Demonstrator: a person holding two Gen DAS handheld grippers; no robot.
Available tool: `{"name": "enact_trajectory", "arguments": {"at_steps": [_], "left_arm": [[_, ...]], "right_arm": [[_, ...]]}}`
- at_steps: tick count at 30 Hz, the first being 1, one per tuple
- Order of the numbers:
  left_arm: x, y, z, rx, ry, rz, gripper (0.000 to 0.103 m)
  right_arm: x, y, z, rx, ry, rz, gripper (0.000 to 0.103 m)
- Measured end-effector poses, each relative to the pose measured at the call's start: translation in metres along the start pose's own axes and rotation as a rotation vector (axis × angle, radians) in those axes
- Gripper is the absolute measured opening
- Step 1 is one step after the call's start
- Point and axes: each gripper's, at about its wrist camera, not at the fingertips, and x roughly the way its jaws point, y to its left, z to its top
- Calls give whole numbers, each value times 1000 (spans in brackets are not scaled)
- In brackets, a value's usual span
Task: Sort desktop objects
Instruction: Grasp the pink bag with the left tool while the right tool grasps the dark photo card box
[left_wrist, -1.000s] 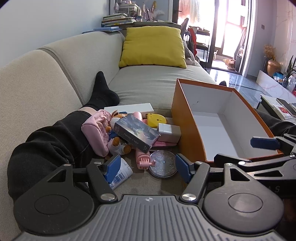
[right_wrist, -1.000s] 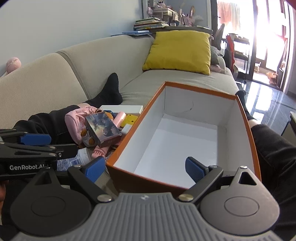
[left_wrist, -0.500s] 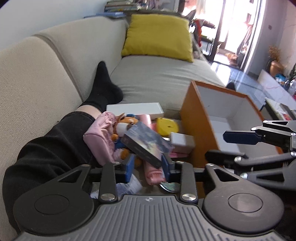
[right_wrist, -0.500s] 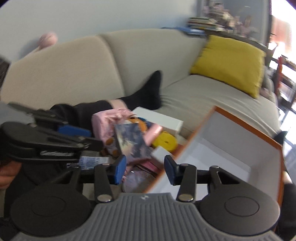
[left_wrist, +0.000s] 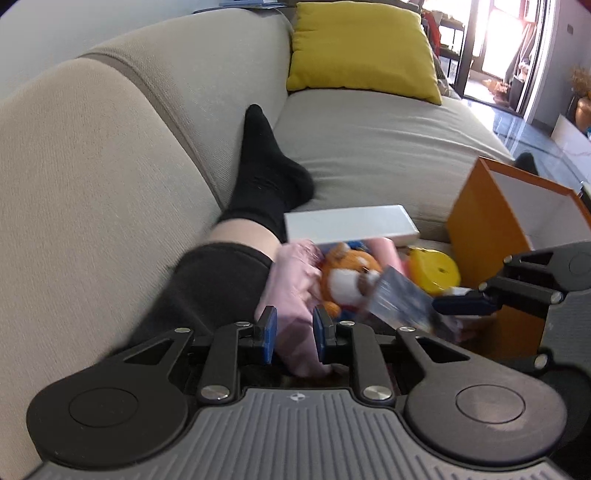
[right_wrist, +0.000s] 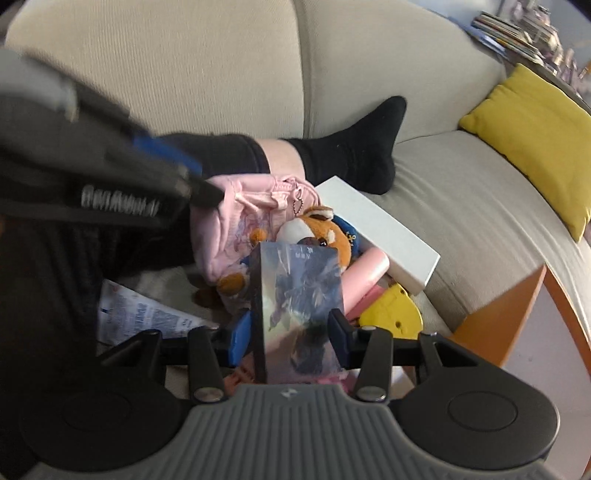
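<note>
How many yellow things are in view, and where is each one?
2. A yellow cushion leans against the sofa back at the far end. A round yellow case lies in the pile of things, beside the orange box. Others may be hidden under the pile.

A beige fabric sofa (left_wrist: 110, 177) is filling most of both views, its back cushions divided by a seam and its seat running toward the far end, where a yellow cushion (left_wrist: 364, 48) is leaning against the backrest. Behind the sofa a pale wall (left_wrist: 55, 29) is rising, and a stack of books (right_wrist: 506, 31) is lying on a ledge behind the backrest. At the far right, strong daylight is entering through dark-framed glass doors (left_wrist: 517, 48) and reflecting off a glossy dark floor (left_wrist: 532, 133).
</note>
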Motion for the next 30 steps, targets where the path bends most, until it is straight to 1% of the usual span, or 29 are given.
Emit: {"name": "enact_trajectory", "arguments": {"at_steps": [1, 2, 4, 7, 9, 11, 12, 14, 18, 19, 20, 23, 25, 28, 30], "left_arm": [[3, 2, 4, 9, 9, 6, 25], [7, 4, 8, 24, 22, 9, 26], [14, 6, 15, 44, 37, -12, 33], [24, 5, 22, 66, 73, -30, 33], [29, 3, 23, 80, 88, -28, 33], [31, 3, 24, 83, 94, -32, 33], [32, 3, 24, 83, 96, -34, 33], [32, 4, 23, 80, 97, -36, 34], [34, 4, 25, 85, 111, -32, 38], [35, 4, 26, 88, 121, -30, 43], [37, 4, 26, 93, 131, -32, 49], [42, 1, 27, 115, 143, -35, 49], [45, 0, 29, 124, 148, -39, 49], [53, -1, 32, 122, 165, -56, 49], [58, -2, 33, 124, 177, -63, 49]], "right_arm": [[3, 1, 2, -15, 4, -11, 56], [7, 3, 3, -35, 9, -24, 59], [11, 7, 7, -73, 12, -41, 60], [16, 13, 11, -128, 18, -72, 60], [15, 15, 13, -148, 22, -77, 58], [10, 13, 14, -146, 16, -64, 48], [7, 11, 15, -142, 11, -54, 45], [0, 3, 17, -109, 6, -32, 37], [-13, -22, 22, 10, 15, 25, 30], [-14, -30, 23, 49, 19, 37, 29], [-15, -39, 24, 93, 26, 48, 28], [-13, -59, 26, 185, 45, 66, 27], [-10, -64, 27, 196, 52, 66, 27], [-1, -68, 29, 197, 60, 38, 26], [4, -77, 31, 232, 64, 58, 26]]}}
